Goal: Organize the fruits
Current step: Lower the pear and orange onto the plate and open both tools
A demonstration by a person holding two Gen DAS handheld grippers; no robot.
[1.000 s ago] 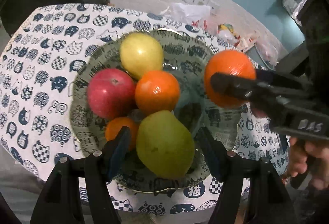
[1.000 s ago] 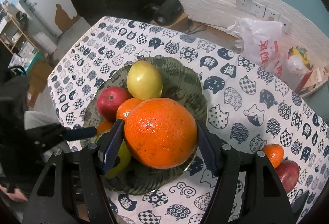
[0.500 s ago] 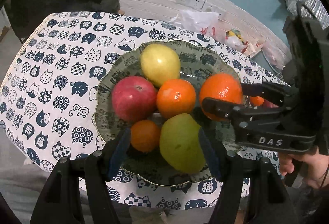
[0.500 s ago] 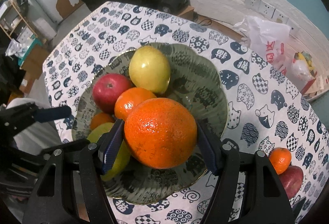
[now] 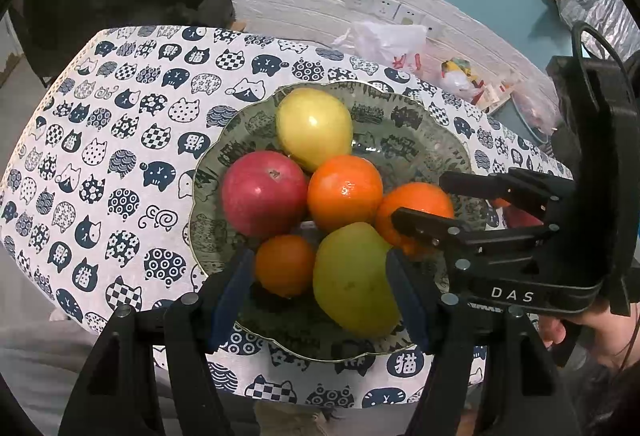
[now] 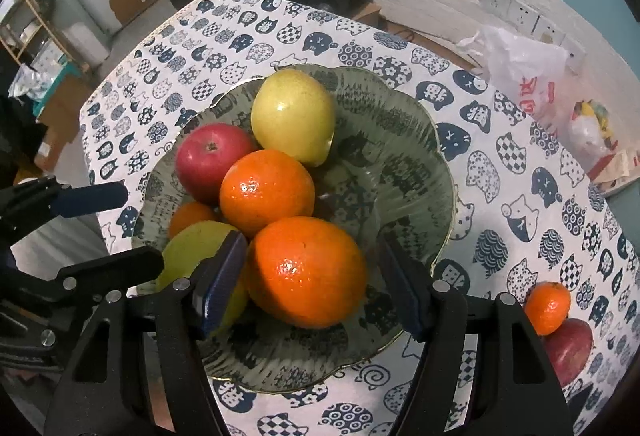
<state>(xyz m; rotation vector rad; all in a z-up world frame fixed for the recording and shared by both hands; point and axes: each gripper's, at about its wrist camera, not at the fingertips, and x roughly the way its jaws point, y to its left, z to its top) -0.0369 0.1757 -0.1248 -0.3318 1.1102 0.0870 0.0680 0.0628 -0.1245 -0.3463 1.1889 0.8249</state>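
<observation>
Since a second ago my right tongs (image 6: pixel 310 276) have carried the big orange (image 6: pixel 306 272) down into the bowl (image 6: pixel 404 172); it now rests there and the jaws stand a little wider than it, a gap showing on the right side. The black body of those tongs, seen from the left wrist, reads "DAS". My left tongs (image 5: pixel 320 292) hang wide over the bowl's near rim, holding nothing, with the green pear (image 5: pixel 352 280) between the blue pads.

I count six fruits in the bowl: two large oranges, one small orange (image 5: pixel 285 264), one red apple (image 5: pixel 262 194), one yellow pear (image 5: pixel 314 128) and the green pear.

Only the right wrist shows a small orange (image 6: pixel 547 307) touching a red apple (image 6: pixel 568 350) on the cat-print worktop (image 6: pixel 520 196), well apart from the bowl. The white bag (image 6: pixel 524 68) behind carries red print I cannot read.
</observation>
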